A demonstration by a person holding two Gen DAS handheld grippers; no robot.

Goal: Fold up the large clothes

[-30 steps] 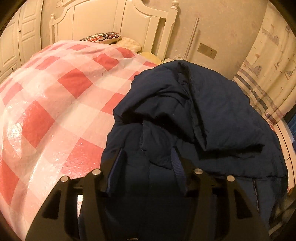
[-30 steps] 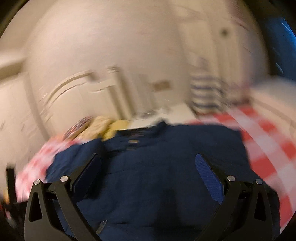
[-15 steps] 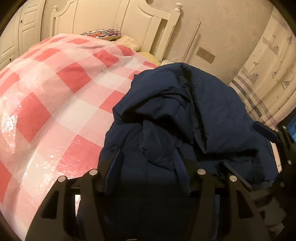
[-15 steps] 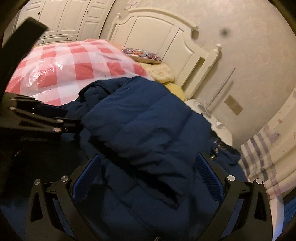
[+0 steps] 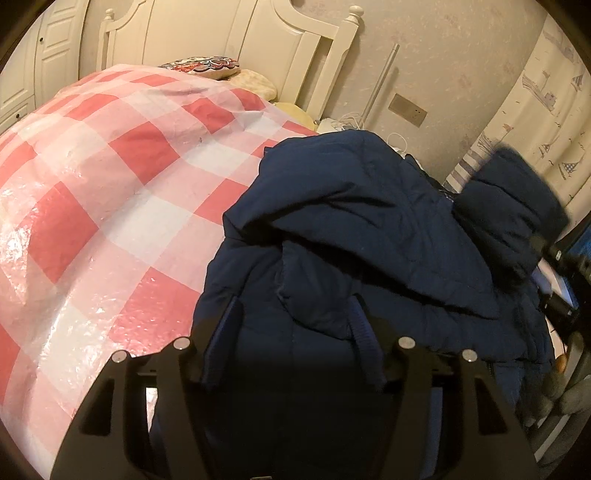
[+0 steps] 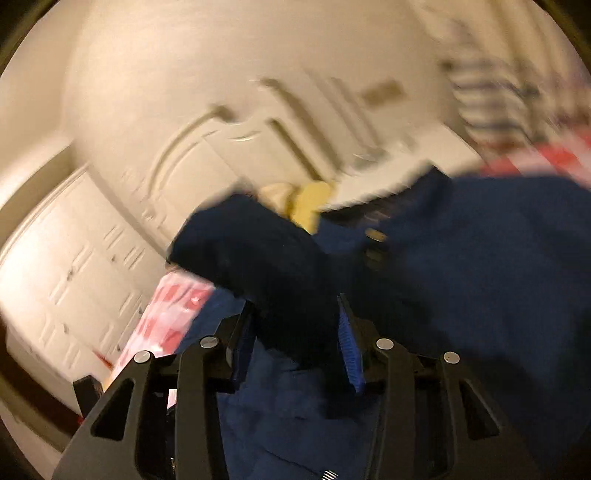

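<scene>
The navy padded jacket point(image 5: 362, 236) lies heaped along the right side of the bed, soft, quilted and matte, its stitched channels showing as shallow ridges and its upper layer thrown over itself in a thick rounded fold. Look at the sleeve point(image 5: 513, 206): a plump tube of the same dark cloth stands lifted at the jacket's right edge, fuzzy with motion blur. The right gripper point(image 6: 295, 336) has it, its jaws having just been closing in from wide, and its ribbed blue pads point(image 6: 349, 350) now pinch the dark sleeve fabric between them; that whole view is smeared. The left gripper point(image 5: 295, 332) hangs over the near end of the jacket, black angular fingers about half apart and having just been opening a little, with bulging padded cloth filling the gap; the fabric lies against its blue pads point(image 5: 364, 332), but whether they press on it I cannot tell. Under the jacket spreads the checked cover point(image 5: 110, 184), big red and white squares under a glossy, crinkled plastic sheen. Beyond it sit a patterned cushion point(image 5: 201, 66) and a pale pillow point(image 5: 255, 83) against the cream headboard point(image 5: 229, 33) with its curved top and ball-capped post. To the right hangs a curtain point(image 5: 535, 110) printed with little boats.
</scene>
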